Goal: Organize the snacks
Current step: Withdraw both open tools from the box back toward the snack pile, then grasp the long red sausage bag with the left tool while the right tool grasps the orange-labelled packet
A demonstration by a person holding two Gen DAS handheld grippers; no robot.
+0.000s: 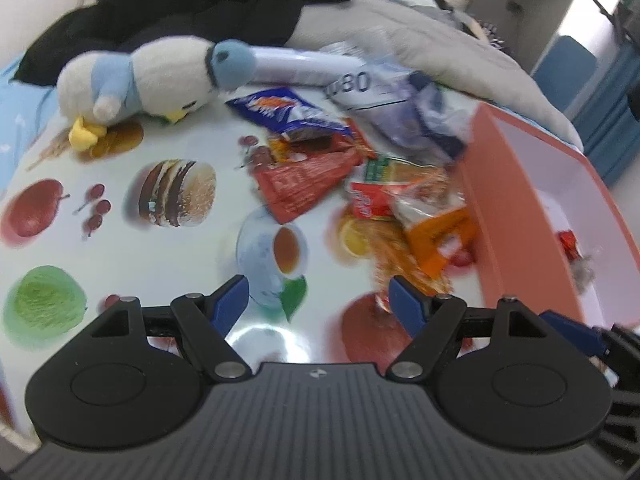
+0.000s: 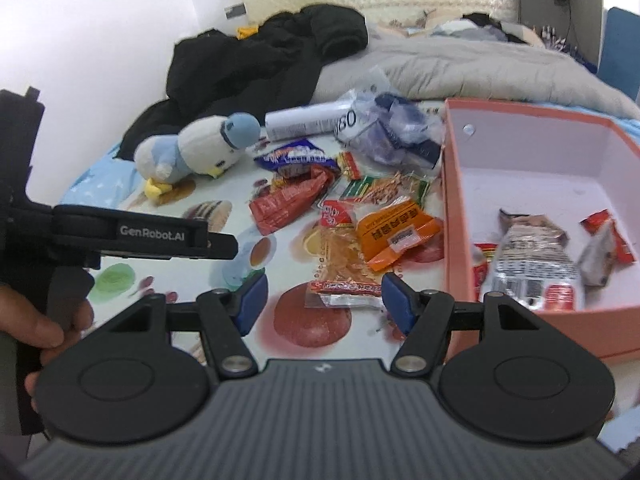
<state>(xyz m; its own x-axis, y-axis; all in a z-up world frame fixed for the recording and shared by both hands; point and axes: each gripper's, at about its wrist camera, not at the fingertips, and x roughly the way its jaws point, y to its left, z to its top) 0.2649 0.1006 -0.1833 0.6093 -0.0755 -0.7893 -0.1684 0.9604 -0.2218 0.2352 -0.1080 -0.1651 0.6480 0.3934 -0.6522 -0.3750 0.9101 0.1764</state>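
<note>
We hold the left gripper (image 1: pixel 318 300) with its jaws spread wide and nothing between them, only the food-printed tablecloth (image 1: pixel 188 236) showing in the gap. The right gripper (image 2: pixel 320 300) also has its jaws parted and empty; just ahead of the gap, between the two blue pads, lies the clear noodle-snack packet (image 2: pixel 344 264), close to the tips but not pressed by either. Just beyond that packet, toward our right jaw, sits the orange packet (image 2: pixel 396 232), and further ahead, slightly toward the left jaw, the red packet (image 2: pixel 286 202) with the dark blue packet (image 2: pixel 294 156) behind it. A crumpled clear bag (image 2: pixel 384 128) and a white tube (image 2: pixel 304 120) lie at the far end of the heap. Well out past our left jaw the plush penguin (image 2: pixel 200 148) lies on its side. Off to the right of our right jaw stands the pink box (image 2: pixel 452 208), open, with a silver packet (image 2: pixel 528 260) and a few small red ones (image 2: pixel 608 228) already inside. The hand (image 2: pixel 44 320) holding the left gripper's handle shows beside our left jaw in the right wrist view.
</note>
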